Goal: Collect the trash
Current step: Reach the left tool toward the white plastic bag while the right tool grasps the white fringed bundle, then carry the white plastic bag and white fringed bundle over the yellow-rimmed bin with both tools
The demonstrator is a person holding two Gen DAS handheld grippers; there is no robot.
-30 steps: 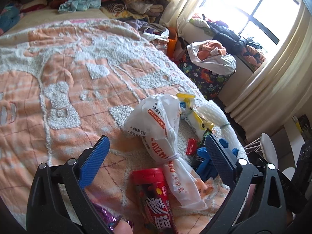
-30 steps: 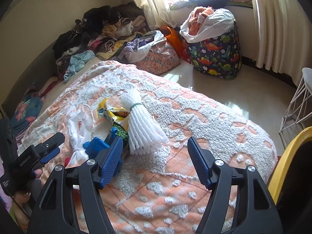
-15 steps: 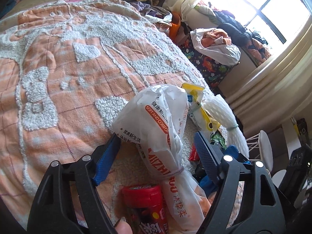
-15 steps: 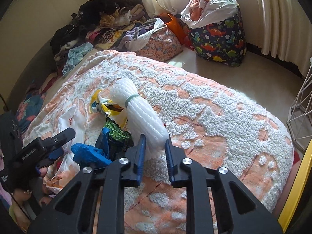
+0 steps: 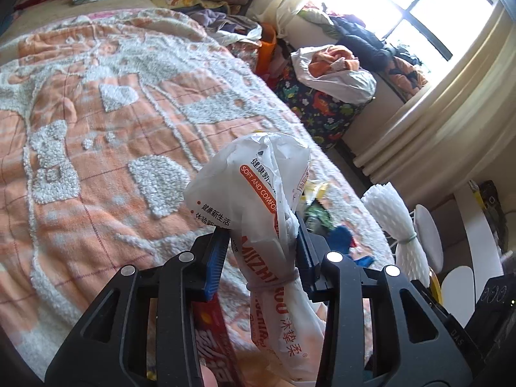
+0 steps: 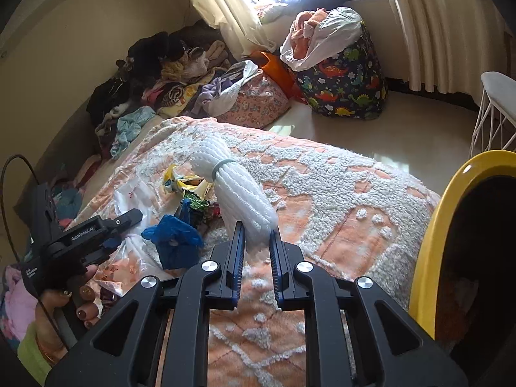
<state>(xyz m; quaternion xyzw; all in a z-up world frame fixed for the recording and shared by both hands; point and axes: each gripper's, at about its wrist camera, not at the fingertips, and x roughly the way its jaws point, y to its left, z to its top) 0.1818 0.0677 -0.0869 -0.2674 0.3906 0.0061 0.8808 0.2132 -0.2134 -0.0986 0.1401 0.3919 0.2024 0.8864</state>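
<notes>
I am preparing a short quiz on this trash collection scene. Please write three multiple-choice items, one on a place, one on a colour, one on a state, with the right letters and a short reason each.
1. Where does the blue glove lie?
A. on the floor
B. on the bedspread
C. in the yellow bin

2. What colour is the band around the white foam bundle?
A. red
B. black
C. pale green

3. What is the state of the left gripper?
A. shut on the white plastic bag
B. open and empty
C. shut on the blue glove

Answers:
1 B, it rests on the orange and white cover beside the wrappers.
2 C, a pale green band circles the bundle.
3 A, both blue pads press the bag's sides.
</notes>
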